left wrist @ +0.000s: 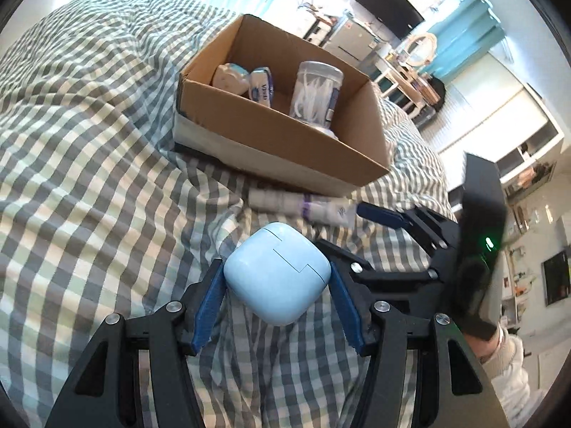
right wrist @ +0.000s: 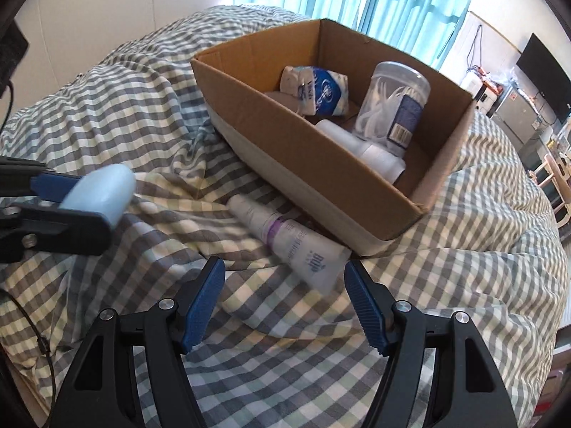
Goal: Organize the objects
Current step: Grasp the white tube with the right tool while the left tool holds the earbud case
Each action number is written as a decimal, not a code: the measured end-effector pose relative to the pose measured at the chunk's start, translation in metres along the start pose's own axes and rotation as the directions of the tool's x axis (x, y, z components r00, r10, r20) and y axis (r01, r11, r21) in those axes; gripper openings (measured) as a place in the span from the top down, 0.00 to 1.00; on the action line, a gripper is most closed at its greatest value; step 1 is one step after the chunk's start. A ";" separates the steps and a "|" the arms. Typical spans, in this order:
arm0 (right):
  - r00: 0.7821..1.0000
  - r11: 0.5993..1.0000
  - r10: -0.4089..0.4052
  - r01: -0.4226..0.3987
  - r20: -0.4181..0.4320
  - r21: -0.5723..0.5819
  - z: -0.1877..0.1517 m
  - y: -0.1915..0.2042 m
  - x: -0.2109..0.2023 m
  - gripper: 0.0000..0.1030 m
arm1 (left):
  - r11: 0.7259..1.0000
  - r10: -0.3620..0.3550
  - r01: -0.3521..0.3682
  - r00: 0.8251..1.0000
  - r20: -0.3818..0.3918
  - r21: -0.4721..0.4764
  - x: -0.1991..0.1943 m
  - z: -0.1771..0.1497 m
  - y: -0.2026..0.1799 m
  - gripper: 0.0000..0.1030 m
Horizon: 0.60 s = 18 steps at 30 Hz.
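Left wrist view: my left gripper [left wrist: 276,281] clamps a pale blue rounded plastic case [left wrist: 276,274] above the checked bedspread [left wrist: 89,142]; the open cardboard box [left wrist: 249,128] sits at twelve o'clock. My right gripper [right wrist: 285,278] gapes, holding nothing, over a white squeeze tube [right wrist: 289,239].

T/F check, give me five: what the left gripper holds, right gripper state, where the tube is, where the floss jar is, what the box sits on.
1. The left gripper holds a light blue case. True.
2. The right gripper grips the tube. False: it is open, with the tube beyond its fingertips.
3. The tube lies in the box. False: it lies on the checked bedding beside the box.
4. The floss jar stands in the box. True.
5. The box sits on a wooden table. False: on the bedding.
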State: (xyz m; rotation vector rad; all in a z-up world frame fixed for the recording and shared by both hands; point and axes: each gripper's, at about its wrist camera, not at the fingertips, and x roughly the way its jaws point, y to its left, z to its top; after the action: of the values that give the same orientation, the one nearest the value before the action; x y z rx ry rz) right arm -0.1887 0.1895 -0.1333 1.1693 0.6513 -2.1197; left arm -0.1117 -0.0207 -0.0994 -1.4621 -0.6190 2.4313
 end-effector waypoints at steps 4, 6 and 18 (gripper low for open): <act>1.000 0.999 0.019 -0.018 -0.005 0.026 0.002 -0.004 0.004 0.32 | 1.000 0.000 0.001 1.000 -0.029 0.011 0.003 -0.003 0.005 0.43; 1.000 0.999 0.021 -0.021 -0.013 0.038 0.002 -0.006 0.007 0.32 | 1.000 -0.006 0.007 0.998 -0.056 0.001 0.002 -0.008 0.010 0.43; 1.000 0.998 -0.009 0.008 0.016 0.066 0.002 -0.011 -0.001 0.32 | 0.998 -0.010 0.016 0.993 -0.120 0.054 0.010 -0.041 0.001 0.42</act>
State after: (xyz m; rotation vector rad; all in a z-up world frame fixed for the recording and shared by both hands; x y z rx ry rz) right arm -0.1969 0.1959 -0.1300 1.1857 0.5841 -2.1706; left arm -0.0801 -0.0079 -0.1241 -1.5635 -0.5305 2.3108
